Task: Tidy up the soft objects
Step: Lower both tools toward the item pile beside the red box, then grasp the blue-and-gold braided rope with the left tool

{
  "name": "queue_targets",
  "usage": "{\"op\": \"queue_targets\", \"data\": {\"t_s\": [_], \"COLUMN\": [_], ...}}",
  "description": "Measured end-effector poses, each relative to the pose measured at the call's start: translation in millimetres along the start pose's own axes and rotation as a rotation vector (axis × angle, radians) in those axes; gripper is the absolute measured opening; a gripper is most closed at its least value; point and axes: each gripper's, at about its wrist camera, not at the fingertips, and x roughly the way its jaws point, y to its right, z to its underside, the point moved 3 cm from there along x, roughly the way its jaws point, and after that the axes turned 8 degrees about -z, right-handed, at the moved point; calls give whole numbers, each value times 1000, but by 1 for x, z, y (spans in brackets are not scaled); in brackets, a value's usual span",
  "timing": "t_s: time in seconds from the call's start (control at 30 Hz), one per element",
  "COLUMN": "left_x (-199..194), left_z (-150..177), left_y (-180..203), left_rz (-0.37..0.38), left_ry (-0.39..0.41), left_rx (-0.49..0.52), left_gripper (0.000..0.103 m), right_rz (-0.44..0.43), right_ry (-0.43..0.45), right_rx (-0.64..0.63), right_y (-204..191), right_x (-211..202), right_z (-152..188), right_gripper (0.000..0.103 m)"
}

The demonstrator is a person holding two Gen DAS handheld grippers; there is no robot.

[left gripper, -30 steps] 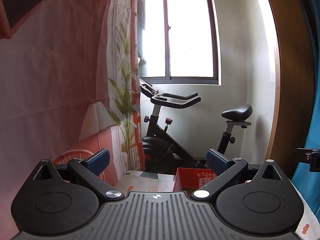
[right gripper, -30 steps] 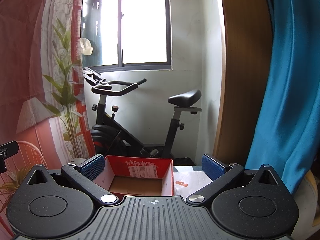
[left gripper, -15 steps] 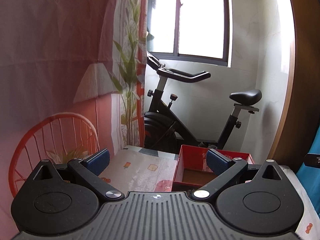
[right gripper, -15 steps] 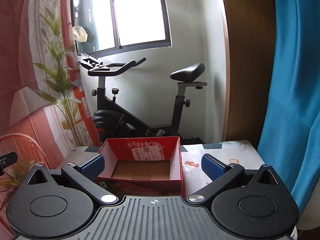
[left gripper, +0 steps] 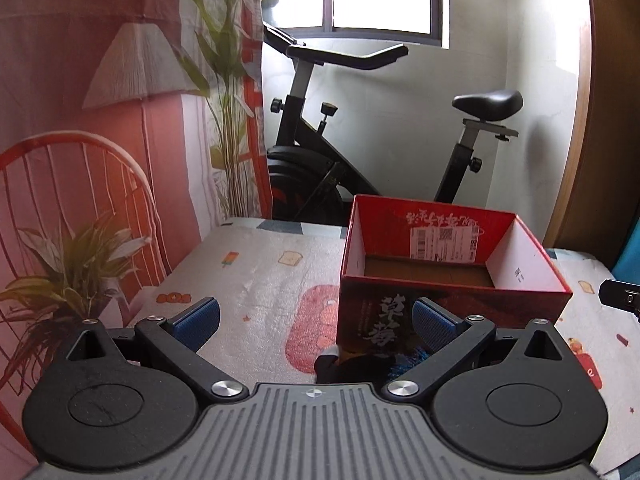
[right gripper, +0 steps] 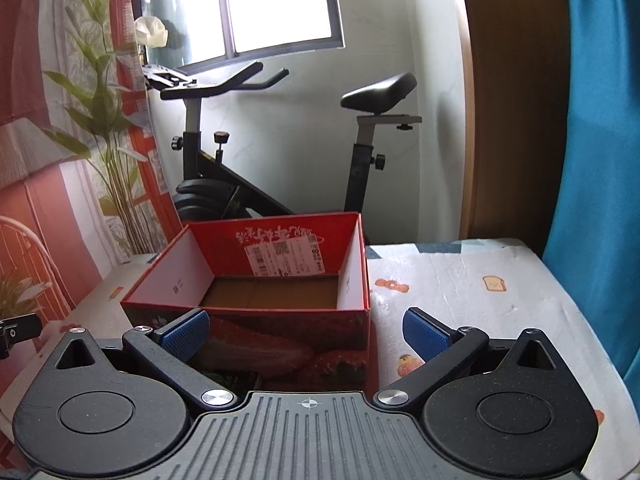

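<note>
Left wrist view: the left gripper, jaws spread and empty, hovers nearest a dark soft bundle lying just below-ahead, touching the red box.

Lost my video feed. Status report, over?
Left gripper and right gripper open, empty. Open red cardboard box empty on patterned table cover. Dark soft item at box front, mostly hidden. Path clear.

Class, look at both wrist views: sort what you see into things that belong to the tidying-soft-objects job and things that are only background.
Job:
red box, open and empty
dark soft item at its near side, partly hidden
left hand-held gripper, open
right hand-held gripper, open

Background:
exercise bike
window
blue curtain
printed wall cloth
</note>
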Motion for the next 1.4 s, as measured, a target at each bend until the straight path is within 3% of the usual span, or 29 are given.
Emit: {"op": "queue_targets", "data": {"t_s": [0.17, 0.37, 0.53, 0.8, 0.97, 1.0, 1.03, 1.17, 1.27, 1.33, 1.4], "left_x": [25, 59, 73, 77, 77, 76, 75, 71, 72, 73, 73], "left_z": [23, 48, 60, 62, 59, 59, 60, 67, 75, 79, 80], "left_y": [0, -10, -17, -16, -12, -7, -1, 34, 49, 55, 60], "left_rz": [26, 68, 62, 86, 127, 143, 163, 257, 313, 336, 358], "left_ry": [-71, -193, -240, -262, -263, -266, -268, -273, -287, -297, -307], "left_rx": [22, -46, -71, -90, -103, -99, -87, 13, 30, 36, 45], "left_gripper": [103, 103, 103, 100, 91, 85, 79, 71, 64, 52, 51], "right_rz": [-6, -9, -28, -42, -44, -38, -33, -43, -38, -39, -43], "right_ry": [-23, -100, -174, -211, -239, -240, -242, -260, -272, -272, -274], "right_rx": [24, 25, 25, -1, 43, 48, 54, 55, 37, 43, 53], "right_y": [12, 20, 19, 15, 21, 23, 25, 29, 29, 30, 32], "right_x": [22, 44, 57, 67, 75, 76, 78, 84, 87, 88, 88], "right_z": [21, 46, 58, 63, 59, 59, 59, 62, 66, 67, 68], "right_gripper": [103, 103, 103, 103, 103, 103, 103, 103, 100, 98, 97]}}
